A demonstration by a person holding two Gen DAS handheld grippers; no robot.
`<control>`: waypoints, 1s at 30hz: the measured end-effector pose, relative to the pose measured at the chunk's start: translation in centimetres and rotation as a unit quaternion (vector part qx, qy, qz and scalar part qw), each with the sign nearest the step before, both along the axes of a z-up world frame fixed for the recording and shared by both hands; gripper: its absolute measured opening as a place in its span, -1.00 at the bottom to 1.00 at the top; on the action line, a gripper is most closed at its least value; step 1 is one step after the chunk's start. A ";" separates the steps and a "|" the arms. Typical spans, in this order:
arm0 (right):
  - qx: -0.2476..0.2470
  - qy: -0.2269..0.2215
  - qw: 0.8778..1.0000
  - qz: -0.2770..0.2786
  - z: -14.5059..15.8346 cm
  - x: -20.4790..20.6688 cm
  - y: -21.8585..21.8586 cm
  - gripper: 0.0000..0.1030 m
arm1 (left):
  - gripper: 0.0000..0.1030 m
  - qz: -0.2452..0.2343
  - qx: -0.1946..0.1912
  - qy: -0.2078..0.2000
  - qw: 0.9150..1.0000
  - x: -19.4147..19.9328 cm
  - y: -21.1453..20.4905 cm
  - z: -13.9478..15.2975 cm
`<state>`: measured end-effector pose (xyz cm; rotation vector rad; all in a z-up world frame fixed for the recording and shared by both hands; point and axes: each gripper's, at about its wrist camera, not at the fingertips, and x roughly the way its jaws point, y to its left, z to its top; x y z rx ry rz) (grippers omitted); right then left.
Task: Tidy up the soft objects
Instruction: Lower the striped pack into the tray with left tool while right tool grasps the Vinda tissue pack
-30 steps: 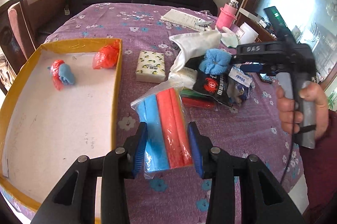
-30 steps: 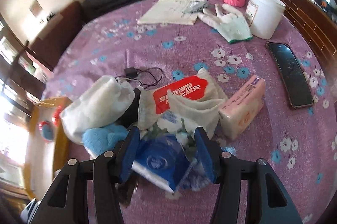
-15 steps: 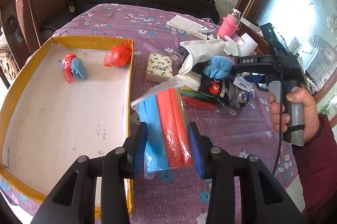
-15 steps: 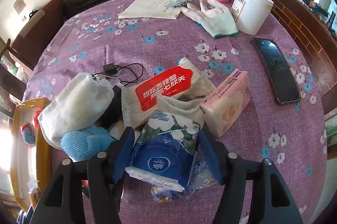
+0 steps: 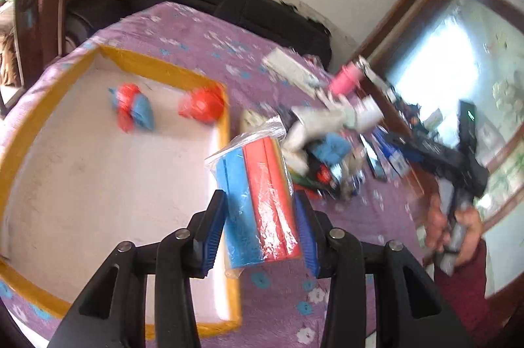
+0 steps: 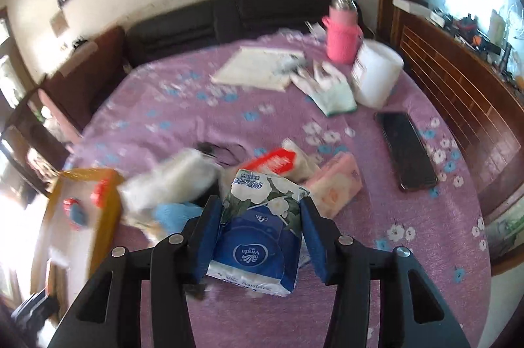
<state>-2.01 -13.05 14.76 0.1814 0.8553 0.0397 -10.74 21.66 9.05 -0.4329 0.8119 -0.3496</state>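
My left gripper [image 5: 260, 228] is shut on a clear bag of blue and red foam rolls [image 5: 258, 200] and holds it in the air over the right rim of the yellow-edged tray [image 5: 226, 132]. A red-and-blue bundle [image 5: 132, 112] and a red bundle [image 5: 201, 105] lie in the tray. My right gripper [image 6: 260, 233] is shut on a blue Vinda tissue pack [image 6: 258, 236], lifted above the pile of soft items [image 6: 203, 181]. The right gripper also shows in the left wrist view [image 5: 458, 164].
On the purple floral table: a pink tissue pack [image 6: 334, 187], a red-labelled pack [image 6: 271, 161], a white bag, a blue cloth [image 6: 173, 213], gloves [image 6: 327, 86], a white tub [image 6: 376, 76], a pink bottle [image 6: 340, 33], a phone [image 6: 406, 148], papers [image 6: 258, 66].
Both grippers have risen with their loads. The left one has swung the foam bag leftward over the tray's rim. The right one has lifted the tissue pack off the pile.
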 end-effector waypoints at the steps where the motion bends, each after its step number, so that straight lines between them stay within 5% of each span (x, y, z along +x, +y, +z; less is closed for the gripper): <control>1: 0.004 -0.005 1.000 0.008 0.4 -0.3 0.6 0.02 | -0.19 0.011 0.008 -0.006 1.000 0.1 0.7 0.2; 8: 0.037 -0.014 0.995 0.095 1.0 -1.3 6.9 0.02 | -0.08 0.060 0.022 -0.022 0.998 1.4 5.1 0.8; 15: 0.035 0.009 0.984 0.174 -0.6 -0.9 14.6 0.02 | -0.08 0.066 0.033 0.006 0.997 3.8 8.2 -0.6; 23: 0.048 0.037 0.977 0.202 -2.8 -0.4 17.7 0.02 | 0.36 0.054 0.016 0.051 0.997 3.9 8.6 -3.0; 30: 0.038 0.035 0.978 0.201 -3.3 -1.3 16.7 0.02 | 0.53 0.037 0.120 0.131 0.983 5.8 3.4 -6.0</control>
